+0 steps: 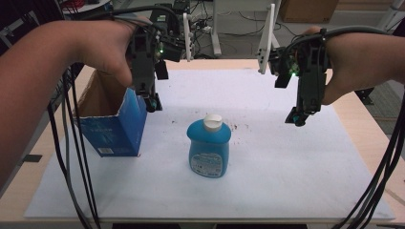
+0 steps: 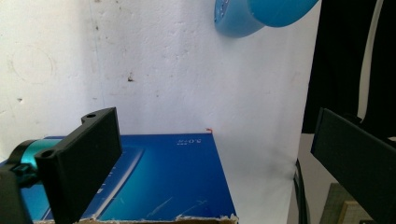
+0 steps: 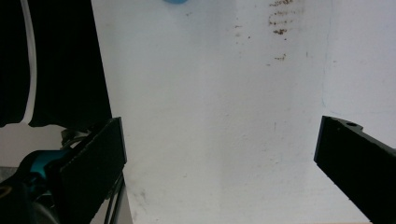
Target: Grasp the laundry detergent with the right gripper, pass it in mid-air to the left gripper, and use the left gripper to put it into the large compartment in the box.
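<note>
From the high view, the blue bottle (image 1: 208, 147) stands upright mid-bench on the white sheet (image 1: 286, 167), just beside the open blue carton (image 1: 114, 125) — probably its destination. The left hand-held gripper (image 1: 152, 102) hovers at the carton's rim; the right hand-held gripper (image 1: 296, 117) hangs well apart from the bottle.

In the left gripper view, jaws gape wide, empty, over the carton (image 2: 163, 182).

In the right gripper view, jaws spread wide over bare sheet — nothing held.

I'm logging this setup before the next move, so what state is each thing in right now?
Blue cardboard box: upright, top open with a torn edge, nothing seen inside.
Blue plastic bottle with white cap: upright, capped, standing free.
White sheet on the table: flat, speckled with brown stains.
Left gripper: open, over the box's rim.
Right gripper: open, holding nothing.
</note>
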`<action>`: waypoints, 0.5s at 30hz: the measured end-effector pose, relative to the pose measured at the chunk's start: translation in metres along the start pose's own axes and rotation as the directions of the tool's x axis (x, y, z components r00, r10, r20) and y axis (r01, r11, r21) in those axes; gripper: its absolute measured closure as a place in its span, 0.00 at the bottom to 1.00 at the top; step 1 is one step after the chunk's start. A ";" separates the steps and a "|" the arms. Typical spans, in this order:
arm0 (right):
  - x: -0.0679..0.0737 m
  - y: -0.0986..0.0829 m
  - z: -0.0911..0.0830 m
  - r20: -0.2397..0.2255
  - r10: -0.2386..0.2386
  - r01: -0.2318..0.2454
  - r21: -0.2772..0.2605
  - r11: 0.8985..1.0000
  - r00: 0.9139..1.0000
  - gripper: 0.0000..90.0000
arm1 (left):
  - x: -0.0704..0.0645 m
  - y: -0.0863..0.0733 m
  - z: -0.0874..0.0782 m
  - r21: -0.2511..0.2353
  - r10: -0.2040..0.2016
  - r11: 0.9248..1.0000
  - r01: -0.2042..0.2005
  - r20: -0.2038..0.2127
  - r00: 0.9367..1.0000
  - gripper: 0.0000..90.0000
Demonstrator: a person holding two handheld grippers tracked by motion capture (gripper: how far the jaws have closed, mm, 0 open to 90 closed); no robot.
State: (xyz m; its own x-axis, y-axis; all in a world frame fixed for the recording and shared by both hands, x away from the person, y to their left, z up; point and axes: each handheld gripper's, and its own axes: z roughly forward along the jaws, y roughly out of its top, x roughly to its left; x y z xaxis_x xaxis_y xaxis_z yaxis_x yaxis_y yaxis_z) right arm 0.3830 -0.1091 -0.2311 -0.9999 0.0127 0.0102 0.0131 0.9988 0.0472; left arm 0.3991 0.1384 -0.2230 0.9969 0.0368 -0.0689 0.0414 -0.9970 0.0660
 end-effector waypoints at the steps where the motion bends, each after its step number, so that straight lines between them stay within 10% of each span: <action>1: 0.001 -0.001 0.001 0.003 0.000 0.000 -0.001 1.000 1.000 0.01 | -0.001 0.000 0.000 -0.002 0.004 1.000 -0.004 0.003 1.000 0.02; 15: 0.031 -0.021 0.030 -0.032 0.066 -0.071 -0.162 0.984 0.997 0.01 | -0.006 -0.002 -0.001 -0.009 0.010 1.000 -0.011 -0.007 1.000 0.02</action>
State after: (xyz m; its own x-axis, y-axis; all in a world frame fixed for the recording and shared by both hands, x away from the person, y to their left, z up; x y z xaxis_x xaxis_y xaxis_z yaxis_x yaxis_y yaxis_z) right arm 0.3513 -0.1287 -0.2620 -0.9960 0.0775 0.0450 0.0852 0.9745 0.2076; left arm 0.3927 0.1407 -0.2216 0.9978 0.0269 -0.0613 0.0315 -0.9966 0.0758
